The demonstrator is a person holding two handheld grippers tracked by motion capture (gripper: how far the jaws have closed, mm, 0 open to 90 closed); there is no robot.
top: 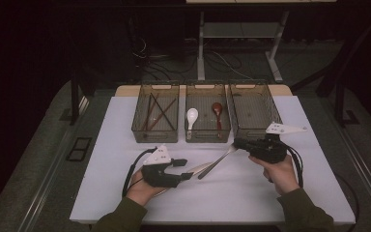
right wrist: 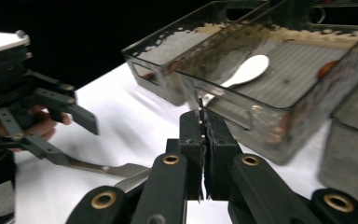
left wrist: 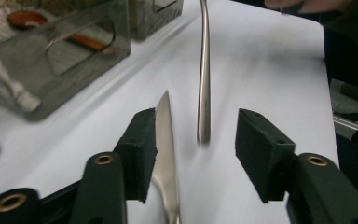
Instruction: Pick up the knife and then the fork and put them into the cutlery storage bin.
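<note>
1. Partly cut off: the metal utensil [top: 217, 162] in the right gripper [top: 236, 143] is hard to identify. High view shows a slim silver handle slanting down-left; the end inside the jaws is hidden. In the right gripper view just a thin edge [right wrist: 200, 105] pokes above the pads.
2. Blurred: a second silver piece, the knife [left wrist: 165, 140], runs off the bottom edge of the left gripper view.
3. Around, near to far: white table [top: 251, 198]; three clear bins in a row at the back. Left bin [top: 155, 113] has dark sticks, middle bin [top: 207, 113] has a white spoon [top: 192, 116] and a brown spoon [top: 217, 110], right bin [top: 254, 110] contents can't tell.
4. Left gripper [top: 186, 169]: jaws partway apart, nothing clamped; knife lies against the left pad [left wrist: 140, 144], utensil handle [left wrist: 204, 84] hangs between the pads, touching neither.
5. Right gripper: jaws pinched tight on the utensil, held above the table near the middle bin.
</note>
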